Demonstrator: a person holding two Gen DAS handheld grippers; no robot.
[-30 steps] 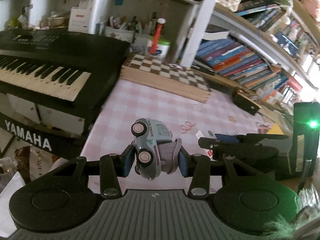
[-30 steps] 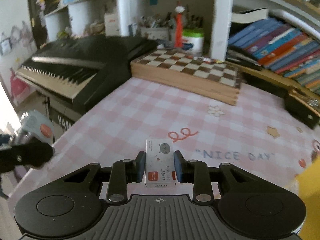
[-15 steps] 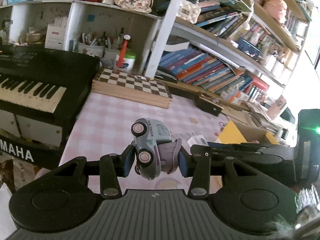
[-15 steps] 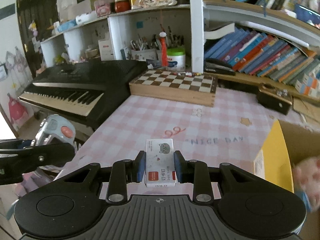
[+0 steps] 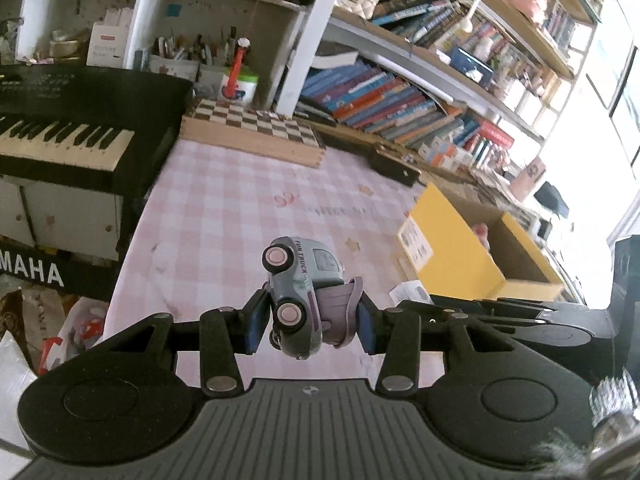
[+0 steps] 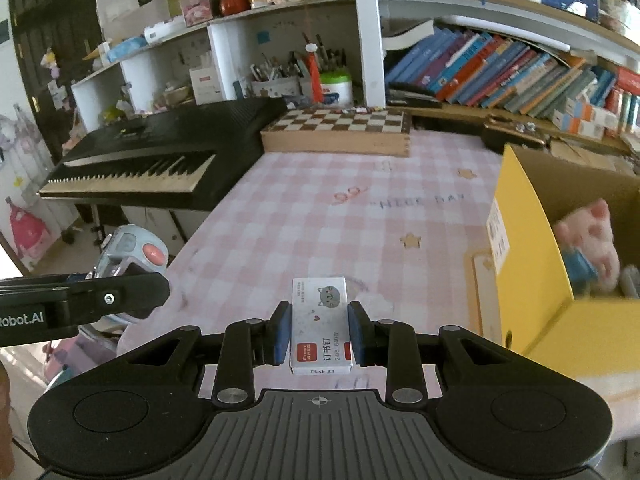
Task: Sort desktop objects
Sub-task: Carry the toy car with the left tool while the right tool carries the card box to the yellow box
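Note:
My left gripper (image 5: pixel 310 326) is shut on a grey toy truck (image 5: pixel 302 296) with pink wheels, held above the front left of the pink checked tablecloth (image 5: pixel 248 200). The truck also shows in the right wrist view (image 6: pixel 130 250), at the left. My right gripper (image 6: pixel 319 332) is shut on a white staple box (image 6: pixel 320 322) with a cat picture, held above the cloth's front. A yellow cardboard box (image 6: pixel 528 264) stands open at the right, also in the left wrist view (image 5: pixel 448 248). A pink plush toy (image 6: pixel 592 236) lies in it.
A black Yamaha keyboard (image 6: pixel 160 152) stands left of the table. A wooden chessboard box (image 6: pixel 340 132) lies at the back. A small black case (image 5: pixel 394 164) sits at the back right. Shelves of books (image 6: pixel 500 72) and pen holders (image 6: pixel 280 76) rise behind.
Both grippers have risen and pulled back from the table with their objects still held. The yellow box has come into view at the right.

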